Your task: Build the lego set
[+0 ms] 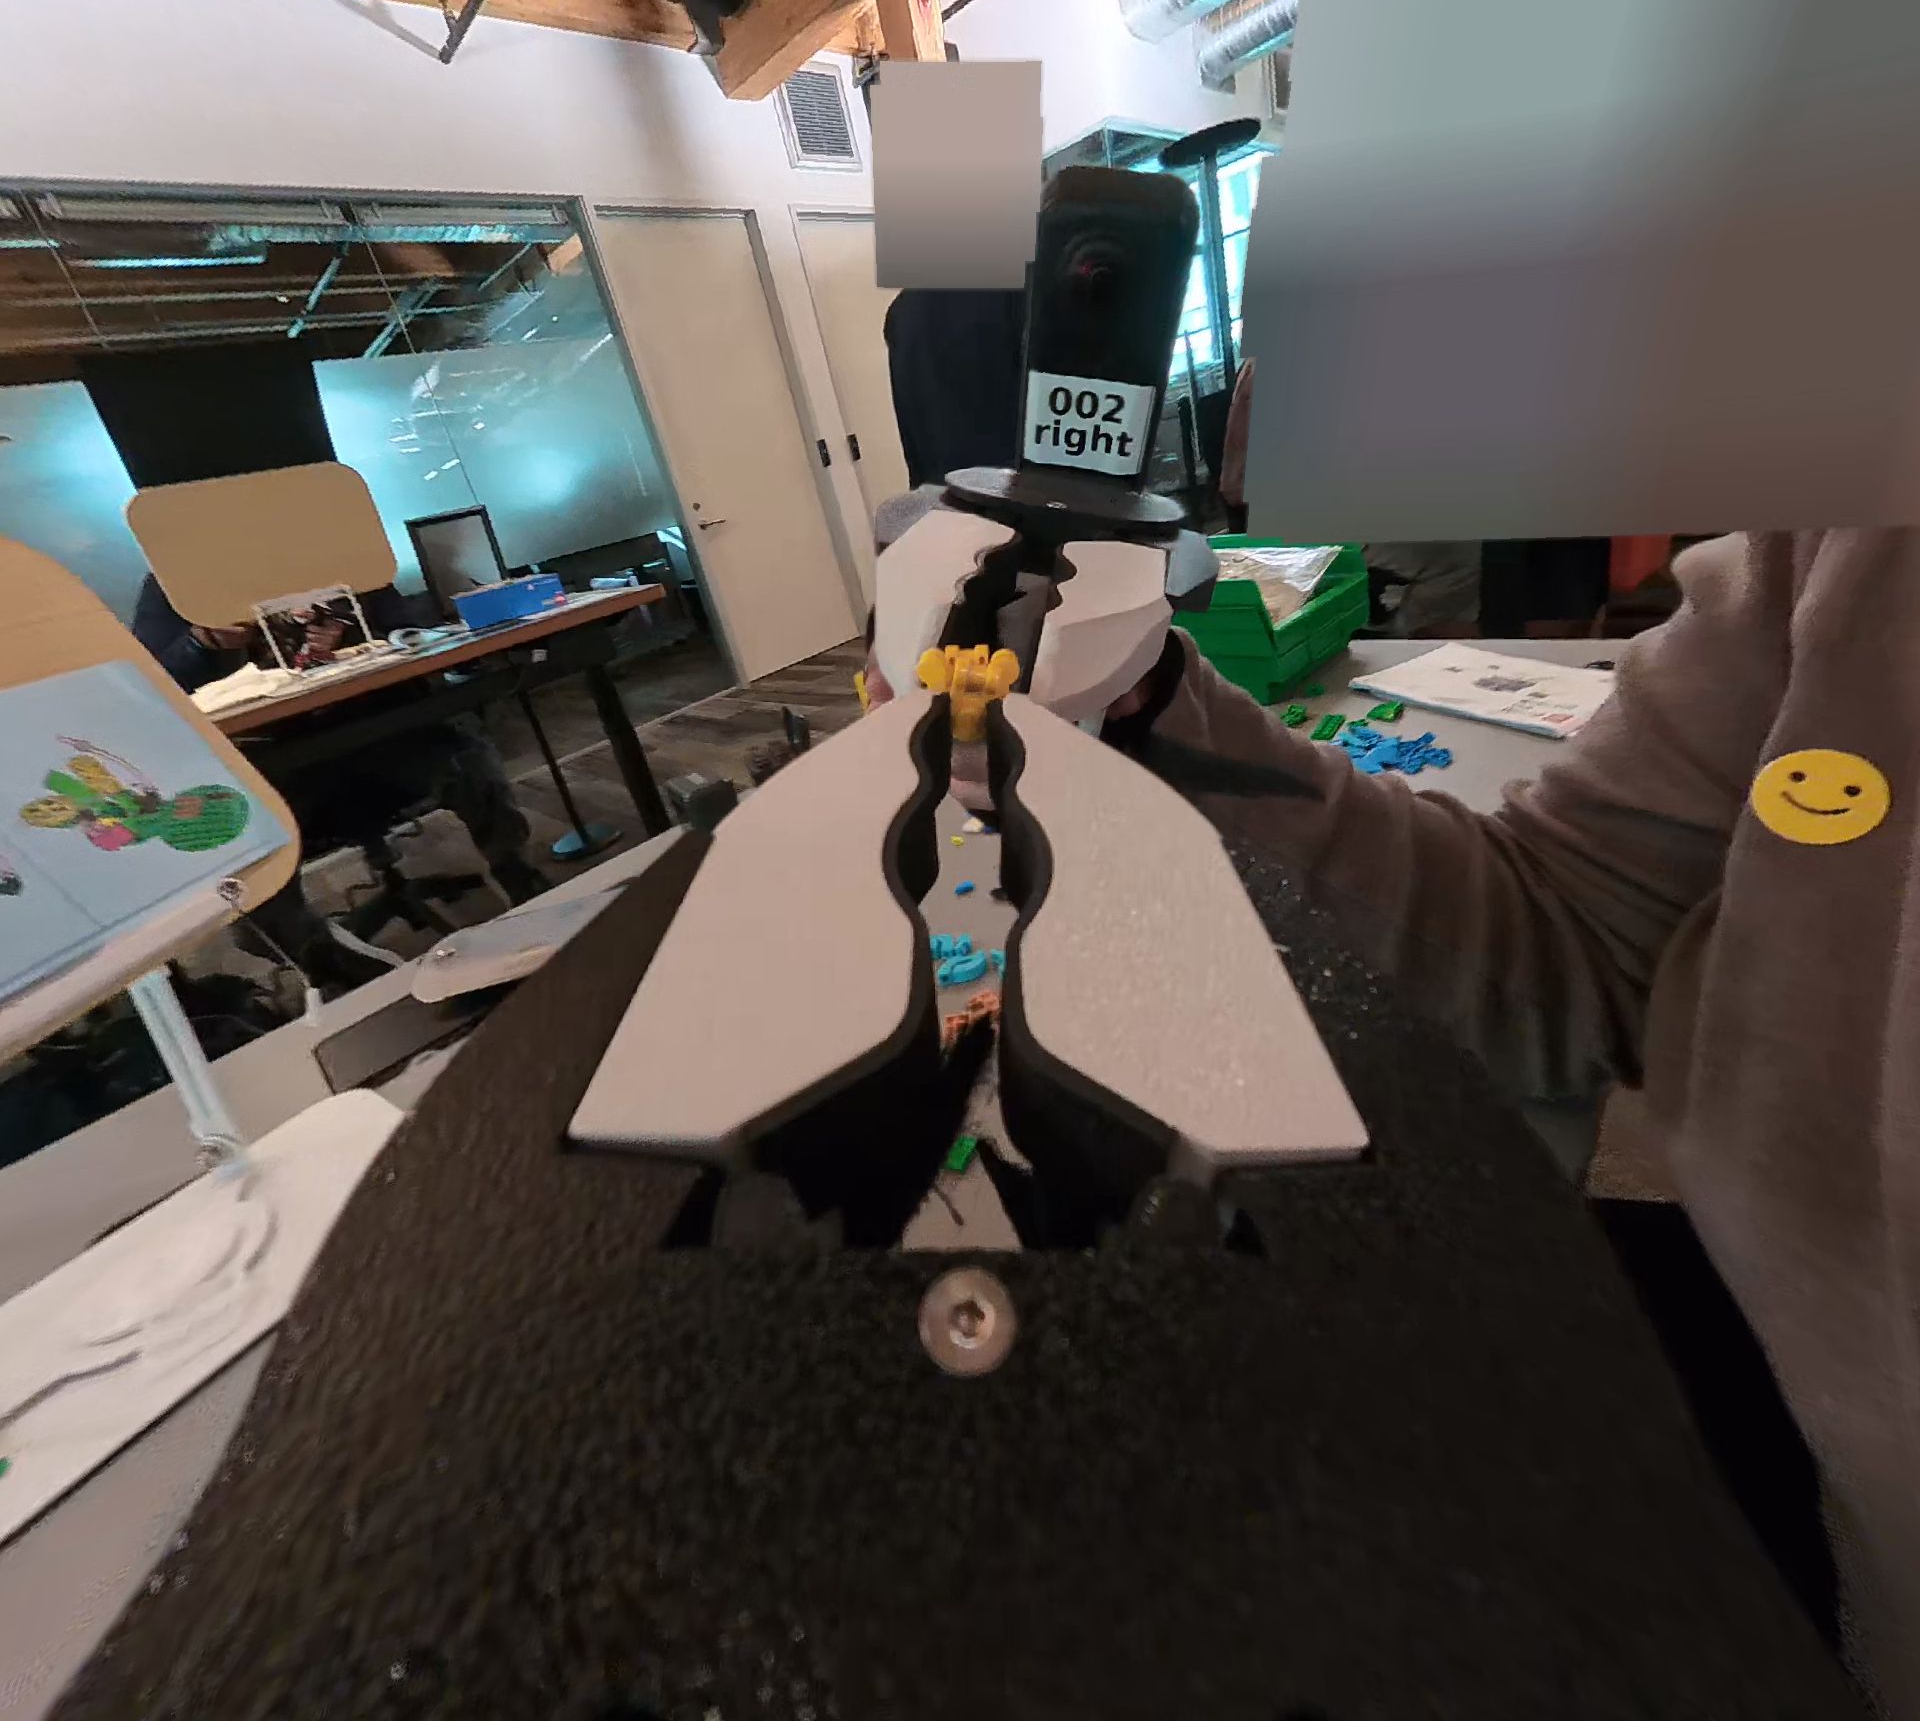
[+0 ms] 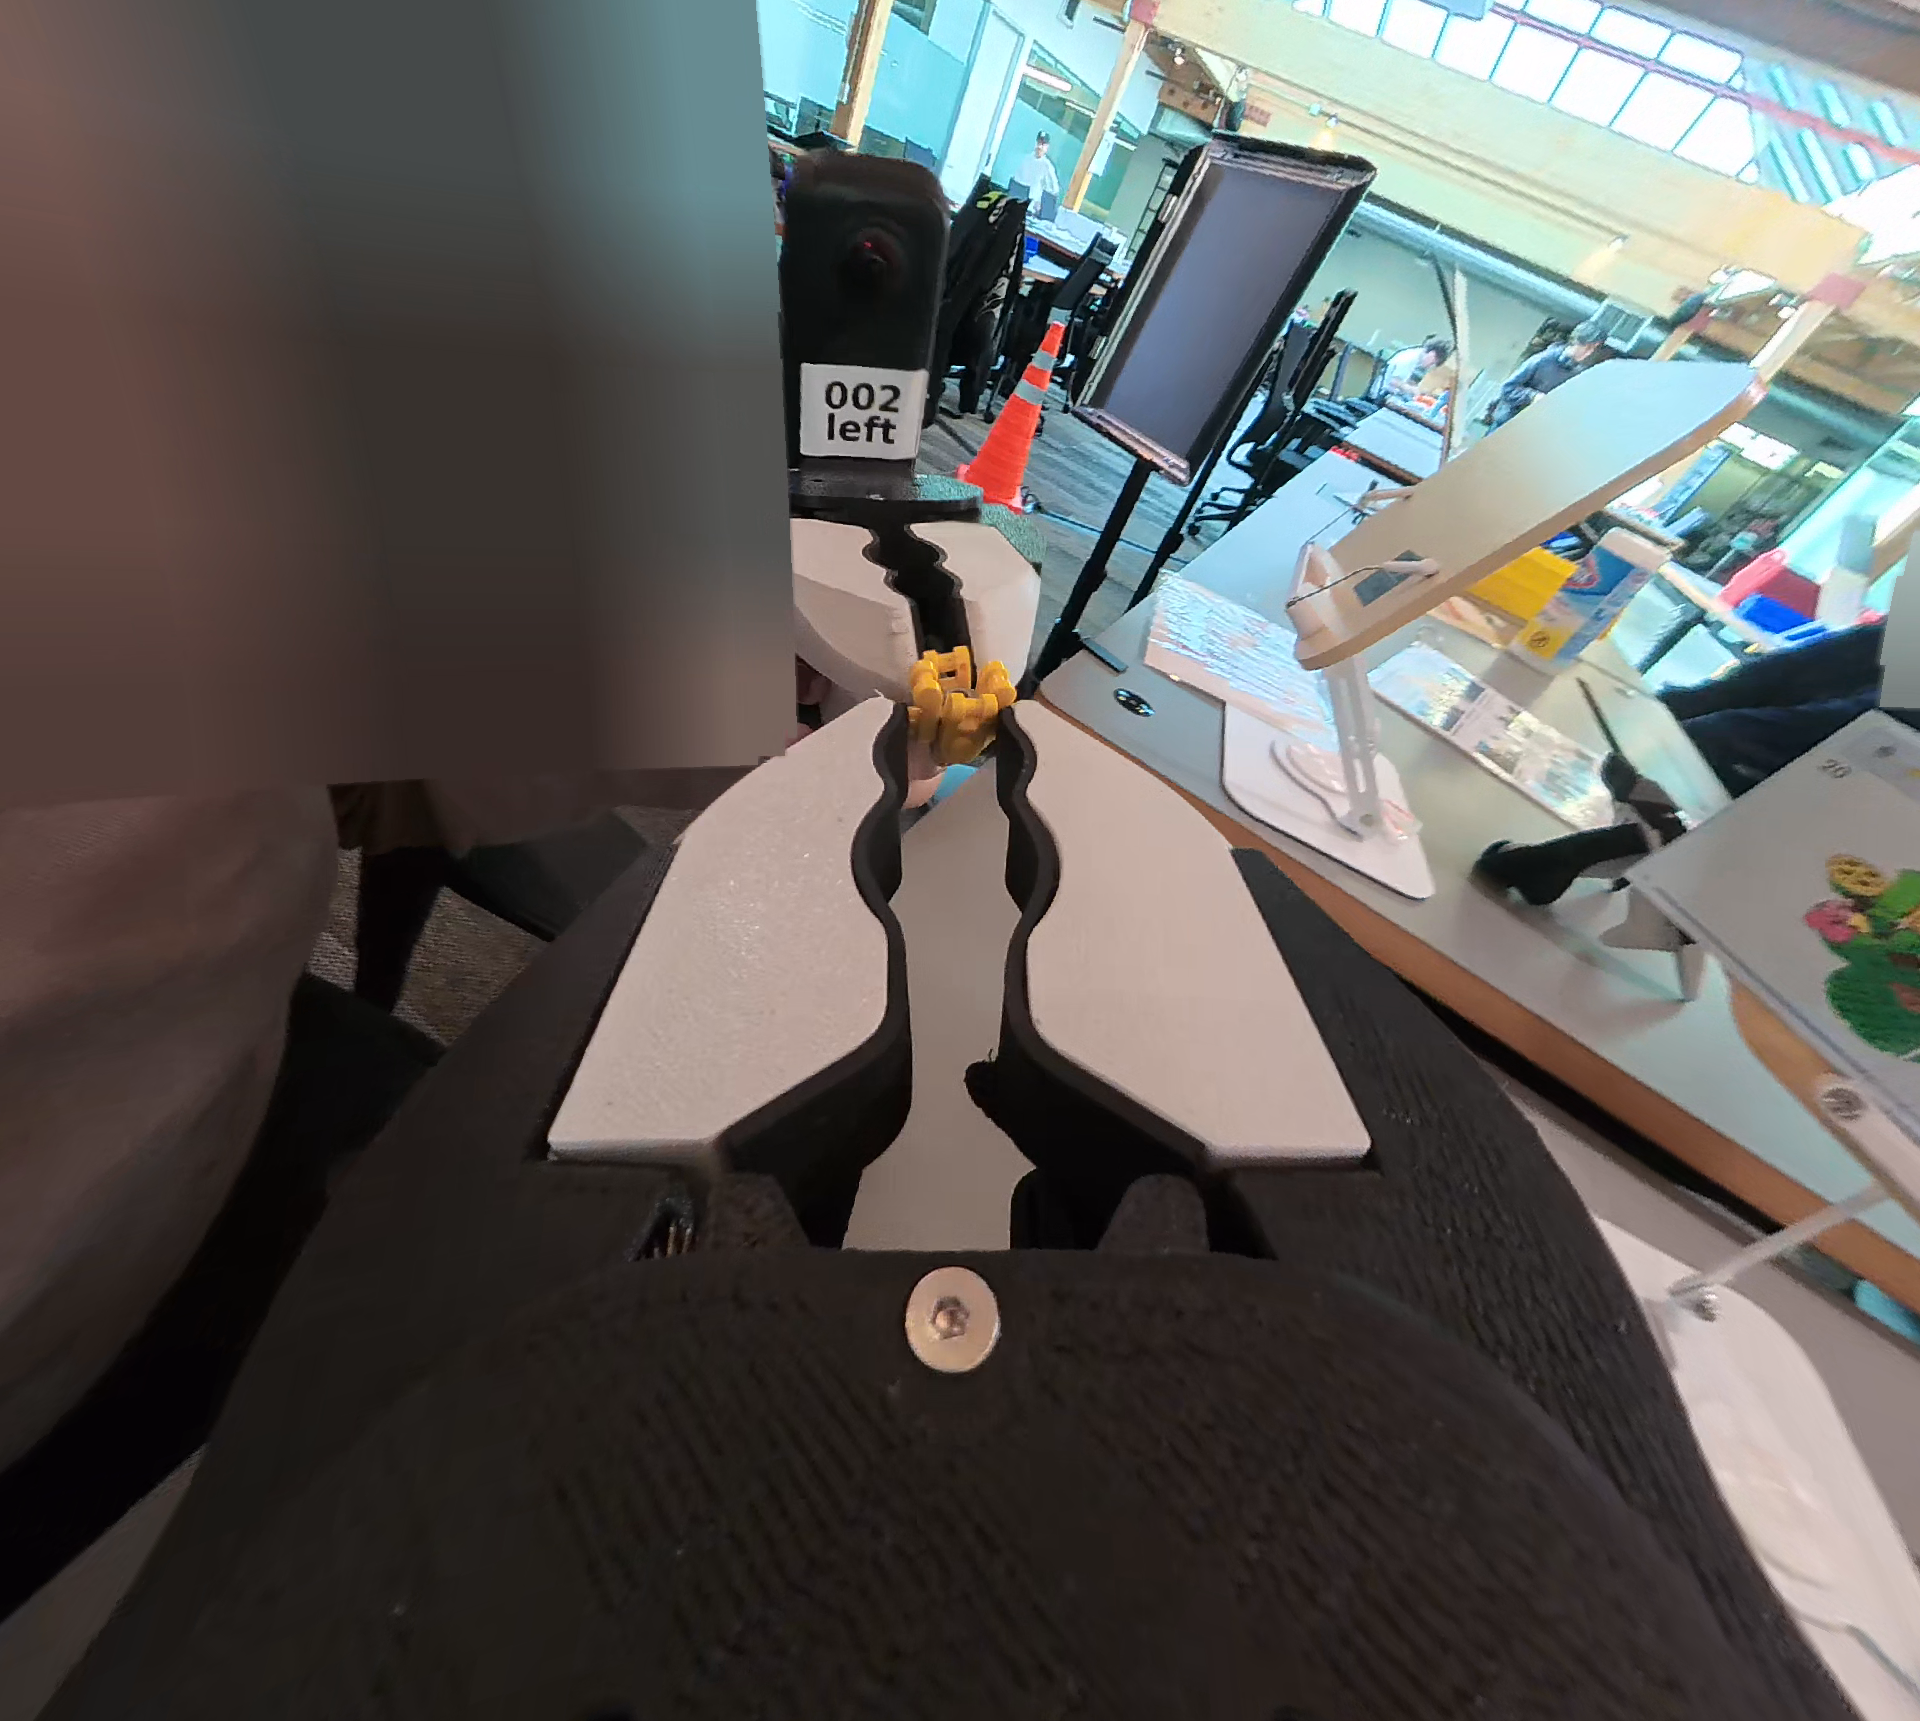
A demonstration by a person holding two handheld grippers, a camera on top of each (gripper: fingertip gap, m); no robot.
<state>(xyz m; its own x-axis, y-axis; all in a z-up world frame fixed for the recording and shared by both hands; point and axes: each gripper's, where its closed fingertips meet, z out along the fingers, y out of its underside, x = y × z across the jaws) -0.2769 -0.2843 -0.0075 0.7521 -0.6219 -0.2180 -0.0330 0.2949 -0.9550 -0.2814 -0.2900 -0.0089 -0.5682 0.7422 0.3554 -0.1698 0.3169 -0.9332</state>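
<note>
Both grippers are raised above the table and meet tip to tip around one small yellow lego assembly (image 1: 968,679). The left gripper (image 1: 966,715) has its jaws nearly closed – only a narrow gap – and pinches the lower part of the yellow piece between its tips. Facing it from the far side, the right gripper (image 1: 1013,622) is clamped on the upper part of the same piece; in the right wrist view its own jaws (image 2: 951,721) are drawn in close at the tips, with the yellow assembly (image 2: 956,700) wedged between them and the left gripper (image 2: 920,601) just beyond.

On the grey table (image 1: 1475,778) to the right lie loose blue bricks (image 1: 1392,749) and green bricks (image 1: 1325,721), near a green bin (image 1: 1283,622) and a booklet (image 1: 1486,684). More blue pieces (image 1: 961,959) show through the gap between the left fingers – below them, on the table. An instruction page (image 1: 125,798) rests on a stand at the left.
</note>
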